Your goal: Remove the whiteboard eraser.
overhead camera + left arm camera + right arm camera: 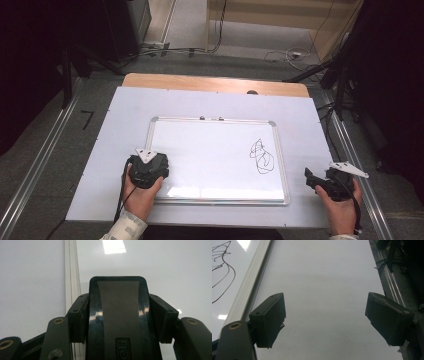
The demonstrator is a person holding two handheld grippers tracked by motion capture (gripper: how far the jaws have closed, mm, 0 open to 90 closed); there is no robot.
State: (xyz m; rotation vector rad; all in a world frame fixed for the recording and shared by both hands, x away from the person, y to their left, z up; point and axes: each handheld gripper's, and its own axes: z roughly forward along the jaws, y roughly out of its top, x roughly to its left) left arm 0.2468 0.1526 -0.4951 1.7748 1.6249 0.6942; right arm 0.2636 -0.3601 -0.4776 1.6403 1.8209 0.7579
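A white-framed whiteboard (pixel 215 120) lies flat on the table, with a black scribble (pixel 261 156) on its right part. My left gripper (pixel 150 170) rests over the board's lower-left corner. In the left gripper view its jaws (pixel 120 301) are shut on a black whiteboard eraser (pixel 117 322) with a grey strip, beside the board's frame (pixel 71 277). My right gripper (pixel 312 179) sits to the right of the board, above the white table cover. It is open (pixel 324 302) with nothing between the jaws. The scribble (pixel 222 270) and board frame (pixel 252 285) lie to its left.
A white sheet (pixel 120 130) covers most of the wooden table (pixel 200 82). Two small dark pieces (pixel 210 118) sit on the board's top frame, and a small dark thing (pixel 252 92) lies at the table's far edge. Stand legs and cables (pixel 295 55) are on the floor around it.
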